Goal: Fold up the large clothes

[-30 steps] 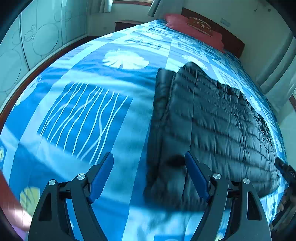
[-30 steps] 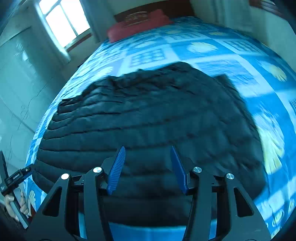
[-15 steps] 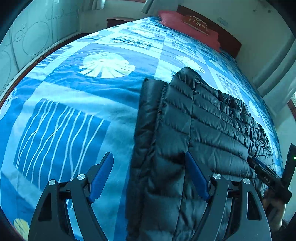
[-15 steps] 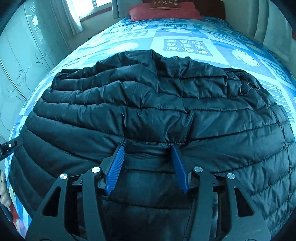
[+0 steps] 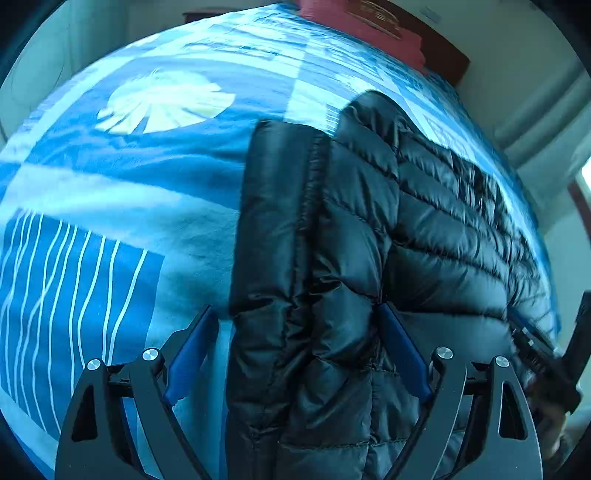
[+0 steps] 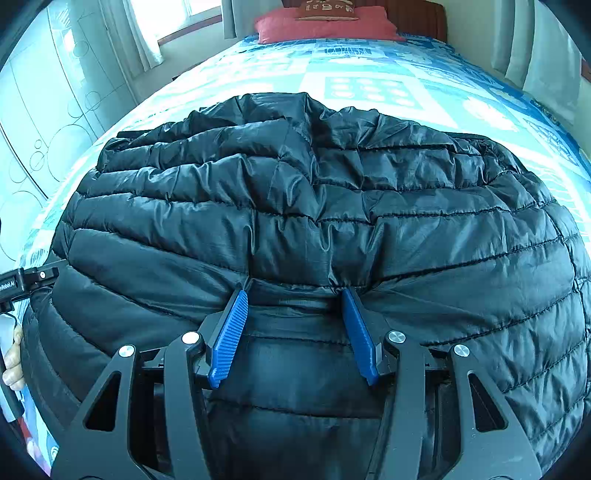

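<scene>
black puffer jacket flat on bed | left gripper wide astride its near hem, right gripper wide, pressing fabric | risk: slick puffy shell slips, fold springs open

We look close along each gripper's fingers toward the headboard (low over the bed); both views share the black jacket beyond our fingertips.

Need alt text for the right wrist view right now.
The right gripper is open, its blue fingers pressing into the near edge of a black quilted puffer jacket spread on a blue patterned bedspread. A red pillow lies at the headboard beyond.
</scene>
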The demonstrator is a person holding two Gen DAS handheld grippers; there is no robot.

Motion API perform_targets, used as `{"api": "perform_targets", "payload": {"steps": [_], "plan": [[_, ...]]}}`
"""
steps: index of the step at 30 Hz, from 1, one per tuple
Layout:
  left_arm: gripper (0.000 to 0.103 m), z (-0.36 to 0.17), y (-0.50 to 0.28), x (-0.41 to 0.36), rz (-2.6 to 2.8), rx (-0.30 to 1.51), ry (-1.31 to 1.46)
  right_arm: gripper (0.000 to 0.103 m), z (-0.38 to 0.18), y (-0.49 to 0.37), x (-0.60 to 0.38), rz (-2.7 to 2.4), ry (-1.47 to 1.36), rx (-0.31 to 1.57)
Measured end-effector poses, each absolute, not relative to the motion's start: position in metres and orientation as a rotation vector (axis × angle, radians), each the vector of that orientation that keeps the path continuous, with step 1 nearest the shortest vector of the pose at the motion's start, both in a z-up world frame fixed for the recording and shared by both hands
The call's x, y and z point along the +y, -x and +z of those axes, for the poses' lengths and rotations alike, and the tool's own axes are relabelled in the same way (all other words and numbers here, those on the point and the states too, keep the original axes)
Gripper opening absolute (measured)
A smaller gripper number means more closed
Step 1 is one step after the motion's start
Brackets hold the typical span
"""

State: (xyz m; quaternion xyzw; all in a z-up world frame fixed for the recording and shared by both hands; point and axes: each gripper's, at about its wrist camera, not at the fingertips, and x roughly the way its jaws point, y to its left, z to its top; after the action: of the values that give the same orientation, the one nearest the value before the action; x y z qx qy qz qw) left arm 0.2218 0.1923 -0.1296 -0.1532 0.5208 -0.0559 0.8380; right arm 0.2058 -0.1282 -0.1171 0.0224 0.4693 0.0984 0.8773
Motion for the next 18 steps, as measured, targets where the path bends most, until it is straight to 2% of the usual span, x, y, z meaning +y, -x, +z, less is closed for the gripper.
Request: {"api": "perform_targets", "payload": {"steps": [2, 6, 8, 18], "plan": [[0.059, -0.129, -0.221, 0.190, -0.174, 1.103, 0.354, 0.052, -0.118, -0.204, -0.127, 0.201, -0.040, 0.971], [0.033, -0.120, -0.216, 0.190, -0.218, 1.094, 0.414, 0.052, -0.119, -0.202, -0.126, 0.198, -0.039, 0.961], [0.029, -0.107, -0.210, 0.187, -0.199, 1.076, 0.411, 0.052, -0.118, -0.202, -0.126, 0.199, -0.040, 0.958], [0.022, -0.005, -0.187, 0.129, -0.234, 0.906, 0.291, 0.053, -0.089, -0.184, -0.157, 0.208, -0.142, 0.909]]}}
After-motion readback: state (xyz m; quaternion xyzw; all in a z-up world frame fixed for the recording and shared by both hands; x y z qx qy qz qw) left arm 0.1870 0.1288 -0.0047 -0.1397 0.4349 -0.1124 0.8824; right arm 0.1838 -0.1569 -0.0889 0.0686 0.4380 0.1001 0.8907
